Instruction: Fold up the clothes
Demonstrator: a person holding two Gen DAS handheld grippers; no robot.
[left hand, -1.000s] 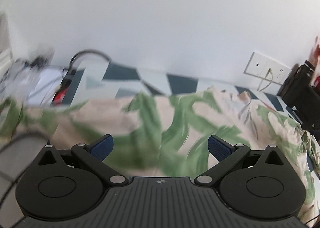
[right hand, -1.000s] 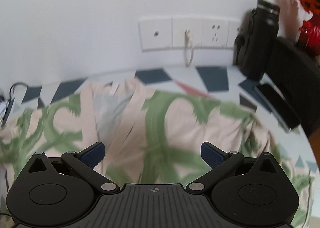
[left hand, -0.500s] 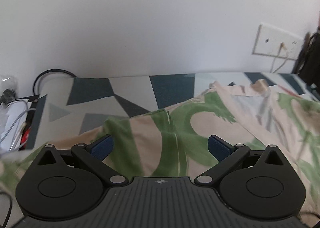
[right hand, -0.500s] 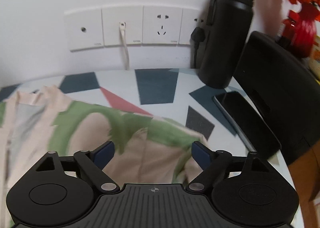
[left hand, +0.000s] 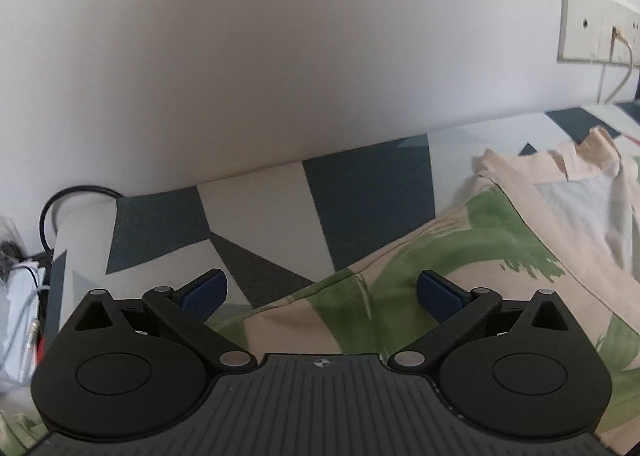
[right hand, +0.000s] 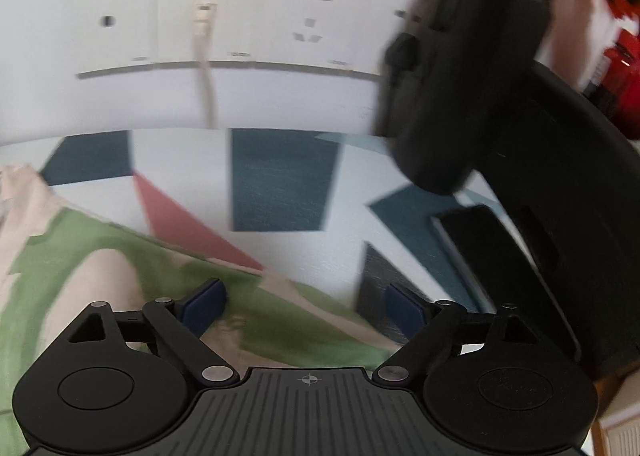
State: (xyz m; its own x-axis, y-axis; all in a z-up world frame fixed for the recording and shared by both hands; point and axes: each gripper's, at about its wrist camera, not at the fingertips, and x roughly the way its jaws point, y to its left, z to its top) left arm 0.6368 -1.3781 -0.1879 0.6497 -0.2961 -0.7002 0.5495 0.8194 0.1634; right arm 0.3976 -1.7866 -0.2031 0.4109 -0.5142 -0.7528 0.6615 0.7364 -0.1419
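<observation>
A beige garment with a green leaf print (left hand: pixel 460 256) lies spread on a table covered with a geometric cloth (left hand: pixel 360 208). Its collar (left hand: pixel 588 156) points toward the wall. My left gripper (left hand: pixel 322 296) hangs open over the garment's far left edge, and that edge runs between the blue pads (left hand: pixel 204 294) without touching them. In the right wrist view the garment (right hand: pixel 100 256) ends at its far right edge. My right gripper (right hand: pixel 304 308) is over that edge with its jaws opening. The cloth lies under and between the pads (right hand: pixel 204 306), which do not press on it.
A black bottle (right hand: pixel 472 56) stands by the wall at the right, with a dark phone (right hand: pixel 480 252) and a black chair back (right hand: pixel 580 196) beside it. Wall sockets (right hand: pixel 224 16) hold a white cable (right hand: pixel 206 88). Cables and white clutter (left hand: pixel 24 296) sit past the table's left end.
Both grippers have sunk and moved apart, the left to the garment's left far edge and the right to its right far edge near the bottle. The right jaws stand slightly narrower than a second ago.
</observation>
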